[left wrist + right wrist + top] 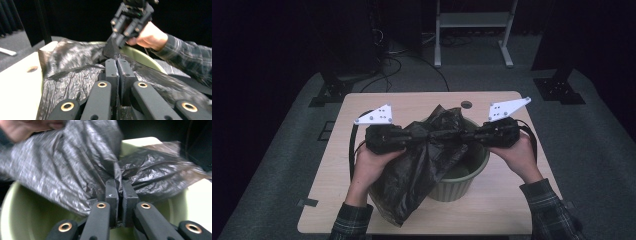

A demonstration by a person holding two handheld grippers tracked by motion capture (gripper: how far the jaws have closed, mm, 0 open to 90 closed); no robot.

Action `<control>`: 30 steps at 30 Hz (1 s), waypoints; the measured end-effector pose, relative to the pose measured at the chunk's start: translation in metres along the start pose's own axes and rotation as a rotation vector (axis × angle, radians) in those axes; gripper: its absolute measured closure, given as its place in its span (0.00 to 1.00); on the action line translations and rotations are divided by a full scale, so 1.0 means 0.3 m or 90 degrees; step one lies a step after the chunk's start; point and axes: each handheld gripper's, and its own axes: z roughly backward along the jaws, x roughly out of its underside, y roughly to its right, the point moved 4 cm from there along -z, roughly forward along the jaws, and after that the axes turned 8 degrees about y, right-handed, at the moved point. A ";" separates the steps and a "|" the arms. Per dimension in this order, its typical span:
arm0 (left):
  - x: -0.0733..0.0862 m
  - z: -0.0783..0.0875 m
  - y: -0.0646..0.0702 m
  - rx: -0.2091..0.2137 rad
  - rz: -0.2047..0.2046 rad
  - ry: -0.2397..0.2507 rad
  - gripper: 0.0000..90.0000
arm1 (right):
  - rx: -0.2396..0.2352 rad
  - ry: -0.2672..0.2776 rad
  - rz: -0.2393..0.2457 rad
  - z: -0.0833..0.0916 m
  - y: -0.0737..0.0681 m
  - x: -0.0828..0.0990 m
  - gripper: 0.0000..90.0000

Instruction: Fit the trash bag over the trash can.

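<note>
Hands hold two grippers, left gripper [117,65] and right gripper [119,185], both clamped on a black bag [422,160] above a green bin [472,172]; pulling apart could tear the film.

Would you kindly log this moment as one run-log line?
left gripper: shut on black bag | right gripper: shut on black bag | green bin: under bag, on table

You see pale wood worktop [362,165] on grey carpet floor [272,165], white metal stand [473,30] beyond, cables [392,65] trailing, dark curtained walls, dim light.
</note>
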 end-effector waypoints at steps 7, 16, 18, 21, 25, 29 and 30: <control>-0.032 -0.022 -0.021 -0.028 -0.012 0.026 0.97 | -0.052 -0.005 0.010 0.000 -0.048 -0.004 0.96; -0.009 -0.083 -0.041 -0.038 -0.017 0.015 0.96 | -0.082 0.013 0.009 0.026 -0.070 -0.004 0.78; 0.001 -0.083 -0.041 -0.035 -0.015 0.008 0.96 | -0.068 0.028 0.003 0.043 -0.059 -0.003 0.71; 0.009 -0.074 -0.043 -0.034 -0.014 0.004 0.97 | -0.041 0.056 -0.008 0.091 -0.032 -0.005 0.59; 0.018 -0.056 -0.043 -0.033 -0.014 0.000 0.97 | -0.013 0.070 -0.012 0.119 -0.006 -0.008 0.54; 0.030 -0.033 -0.039 -0.034 -0.014 -0.007 0.97 | 0.026 0.075 -0.019 0.139 0.036 -0.011 0.52; 0.033 -0.025 -0.040 -0.035 -0.014 -0.010 0.97 | 0.032 0.074 -0.022 0.141 0.043 -0.012 0.52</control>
